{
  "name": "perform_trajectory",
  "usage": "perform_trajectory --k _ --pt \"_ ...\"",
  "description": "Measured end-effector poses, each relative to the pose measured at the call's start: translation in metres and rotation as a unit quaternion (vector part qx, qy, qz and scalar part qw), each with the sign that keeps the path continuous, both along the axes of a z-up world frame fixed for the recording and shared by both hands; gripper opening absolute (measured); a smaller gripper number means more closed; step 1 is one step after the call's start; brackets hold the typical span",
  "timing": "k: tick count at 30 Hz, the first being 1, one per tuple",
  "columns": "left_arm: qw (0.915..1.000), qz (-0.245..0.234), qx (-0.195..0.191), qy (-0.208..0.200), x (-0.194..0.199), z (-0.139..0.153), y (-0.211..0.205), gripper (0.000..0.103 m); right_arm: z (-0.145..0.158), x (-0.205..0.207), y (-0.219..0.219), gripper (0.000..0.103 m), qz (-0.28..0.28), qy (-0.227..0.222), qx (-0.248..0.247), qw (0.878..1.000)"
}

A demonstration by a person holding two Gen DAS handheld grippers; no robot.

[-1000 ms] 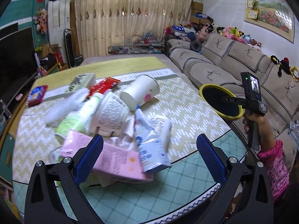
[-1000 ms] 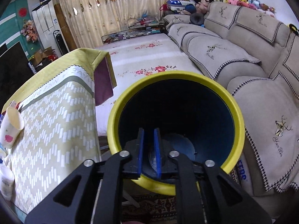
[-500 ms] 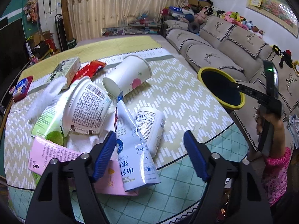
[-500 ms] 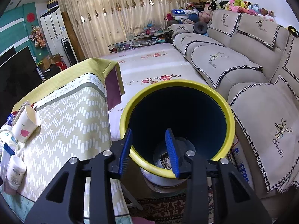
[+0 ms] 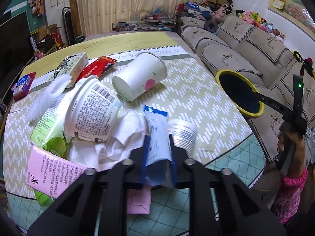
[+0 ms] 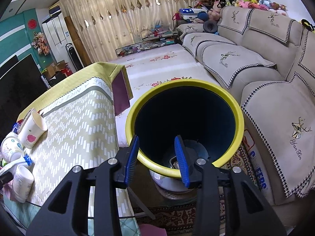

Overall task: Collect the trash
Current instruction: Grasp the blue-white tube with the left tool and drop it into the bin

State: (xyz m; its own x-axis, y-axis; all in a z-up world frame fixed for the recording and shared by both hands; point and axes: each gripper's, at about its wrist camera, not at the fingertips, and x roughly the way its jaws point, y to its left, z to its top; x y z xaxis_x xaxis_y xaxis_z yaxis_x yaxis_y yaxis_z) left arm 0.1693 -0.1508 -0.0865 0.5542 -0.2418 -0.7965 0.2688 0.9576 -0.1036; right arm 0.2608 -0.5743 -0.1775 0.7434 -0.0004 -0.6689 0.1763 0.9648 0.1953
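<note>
Left tongs (image 5: 158,157) are closing on the pouch (image 5: 157,135), a blue-and-white milk pouch lying on the desk (image 5: 196,98) at the near edge of the trash pile. The pads are standing against both of its flanks, so the grip looks made or nearly made. The pouch's long axis is running straight out from the tongs, away from the camera, with its torn blue top at the far end. A ribbed cup (image 5: 183,133) is lying just beside it on the right, tissue (image 5: 122,135) on the left.

Right tongs (image 6: 156,158) are hanging part open and empty over the near rim of the bin (image 6: 238,122), something pale lying at its bottom.

Key relation: the bin is standing off the desk's right edge, to the right of the pouch. Judgement: the left hand is needing to lift and carry rightward across the desk; snagging the tissue is the risk.
</note>
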Motion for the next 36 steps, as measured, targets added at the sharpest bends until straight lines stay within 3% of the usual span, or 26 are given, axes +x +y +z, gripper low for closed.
perform_trajectory --k 8,15,22,28,36 --pt "0.9995 0.007 0.0 -0.032 -0.003 0.018 0.002 0.011 0.005 -0.009 0.003 0.036 0.002 -0.012 0.009 1.0" --pt "0.9973 -0.044 -0.018 -0.056 -0.008 0.042 -0.029 0.011 0.013 -0.026 -0.007 0.039 -0.018 -0.029 0.006 0.999" --pt "0.9882 -0.135 -0.039 -0.061 0.004 0.052 -0.109 0.011 0.015 -0.052 -0.036 0.04 -0.061 -0.037 -0.002 0.997" --pt "0.9788 -0.196 -0.04 -0.045 0.026 0.041 -0.193 0.011 0.008 -0.075 -0.069 0.042 -0.103 -0.03 -0.004 0.994" --pt "0.9759 -0.216 -0.033 -0.009 0.065 0.011 -0.28 0.012 0.0 -0.091 -0.101 0.043 -0.131 -0.023 0.006 0.991"
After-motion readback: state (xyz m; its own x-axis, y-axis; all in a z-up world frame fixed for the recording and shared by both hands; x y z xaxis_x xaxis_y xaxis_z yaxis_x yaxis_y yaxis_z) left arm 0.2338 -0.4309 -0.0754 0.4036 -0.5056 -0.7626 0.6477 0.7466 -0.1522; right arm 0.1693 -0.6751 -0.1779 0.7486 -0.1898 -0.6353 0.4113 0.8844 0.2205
